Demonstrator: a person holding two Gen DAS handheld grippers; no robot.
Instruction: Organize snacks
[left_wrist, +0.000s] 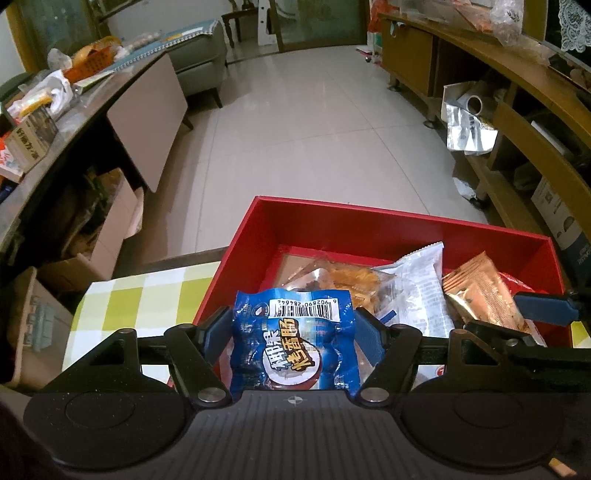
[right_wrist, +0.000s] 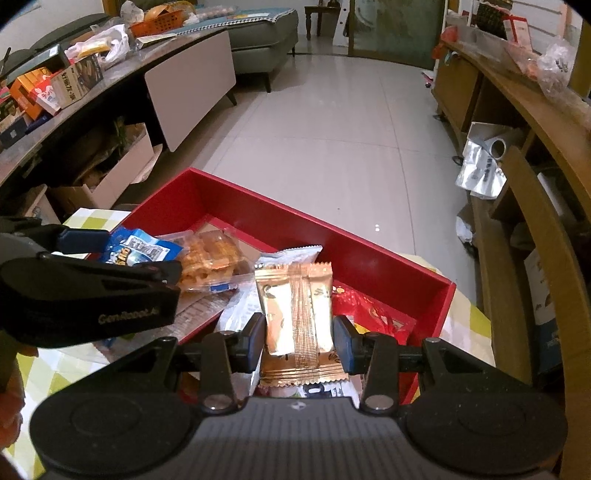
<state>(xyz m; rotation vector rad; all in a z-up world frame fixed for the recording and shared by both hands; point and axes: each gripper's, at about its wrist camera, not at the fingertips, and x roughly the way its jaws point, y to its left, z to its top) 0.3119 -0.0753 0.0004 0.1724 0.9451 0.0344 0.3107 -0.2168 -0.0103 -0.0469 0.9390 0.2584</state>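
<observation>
Both grippers hold packets over the red box (left_wrist: 373, 225).

Left gripper (left_wrist: 291, 328) pinches the blue packet (left_wrist: 295, 339) upright, barcode end pointing away; right gripper (right_wrist: 299, 338) clamps the gold packet (right_wrist: 295, 317), long axis likewise running away, lower end apparently creased.
</observation>
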